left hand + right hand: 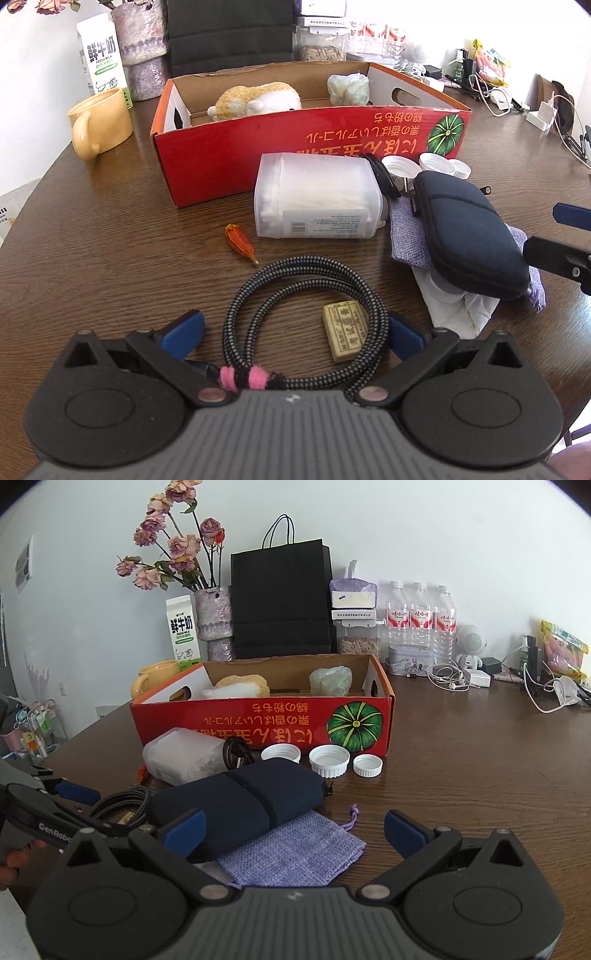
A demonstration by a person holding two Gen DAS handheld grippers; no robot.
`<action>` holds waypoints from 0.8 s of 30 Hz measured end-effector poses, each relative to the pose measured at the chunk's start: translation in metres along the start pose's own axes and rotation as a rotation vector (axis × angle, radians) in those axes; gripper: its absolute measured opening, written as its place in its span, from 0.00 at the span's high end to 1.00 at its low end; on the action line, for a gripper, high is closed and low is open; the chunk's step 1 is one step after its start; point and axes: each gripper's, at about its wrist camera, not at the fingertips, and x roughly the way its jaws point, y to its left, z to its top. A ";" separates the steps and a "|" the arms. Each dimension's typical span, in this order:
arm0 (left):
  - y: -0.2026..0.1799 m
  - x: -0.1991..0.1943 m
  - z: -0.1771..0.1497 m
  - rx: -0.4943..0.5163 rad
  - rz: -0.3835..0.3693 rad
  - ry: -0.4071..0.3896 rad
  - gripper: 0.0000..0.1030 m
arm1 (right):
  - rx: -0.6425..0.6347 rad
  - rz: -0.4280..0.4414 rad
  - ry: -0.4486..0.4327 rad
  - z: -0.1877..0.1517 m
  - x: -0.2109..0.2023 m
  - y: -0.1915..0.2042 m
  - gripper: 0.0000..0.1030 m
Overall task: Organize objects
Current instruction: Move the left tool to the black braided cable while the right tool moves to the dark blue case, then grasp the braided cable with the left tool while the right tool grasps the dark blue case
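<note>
**A:** where's everything sitting right now?

**B:** My left gripper [293, 334] has its fingers apart around the coiled cable [303, 325] near the bench's front edge. Right gripper [295, 830] is spread too, over the purple pouch [295, 853] and the navy case [240, 805]. The red box [266, 720] sits behind them.

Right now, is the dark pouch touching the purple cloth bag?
Touching. The right wrist view shows the dark pouch lying on the purple cloth bag, overlapping its edge.

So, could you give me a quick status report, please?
Both grippers open: left around the coiled cable, right over the purple pouch. Red box holds two items. Path clear.
</note>
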 end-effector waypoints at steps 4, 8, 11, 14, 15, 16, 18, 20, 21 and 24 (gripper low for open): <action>0.000 0.001 0.002 0.003 0.000 0.013 0.00 | 0.003 0.005 0.001 -0.001 0.000 0.000 0.00; 0.001 0.000 0.003 0.017 -0.013 0.026 0.00 | 0.008 0.006 0.000 -0.002 -0.001 -0.001 0.00; -0.001 -0.003 -0.001 0.010 -0.007 0.003 0.07 | 0.009 0.005 -0.002 -0.002 -0.001 -0.001 0.00; -0.006 -0.008 -0.003 0.018 -0.007 -0.011 0.14 | 0.006 0.004 -0.002 -0.002 -0.001 0.000 0.00; -0.008 -0.009 -0.005 0.022 -0.004 -0.015 0.14 | 0.005 0.004 -0.002 -0.002 -0.001 0.000 0.00; -0.008 -0.010 -0.006 0.023 -0.003 -0.020 0.14 | 0.003 0.006 -0.002 -0.001 -0.001 0.001 0.00; -0.009 -0.013 -0.008 0.012 0.001 -0.024 0.14 | 0.001 0.009 -0.002 0.000 -0.001 0.001 0.00; -0.009 -0.017 -0.008 0.006 0.006 -0.039 0.15 | -0.001 0.012 -0.002 0.001 0.000 0.003 0.00; -0.008 -0.020 -0.008 0.005 0.011 -0.050 0.15 | -0.003 0.014 -0.003 0.003 0.000 0.003 0.00; -0.005 -0.030 -0.006 -0.004 0.025 -0.084 0.15 | -0.016 0.017 -0.015 0.008 -0.001 0.009 0.00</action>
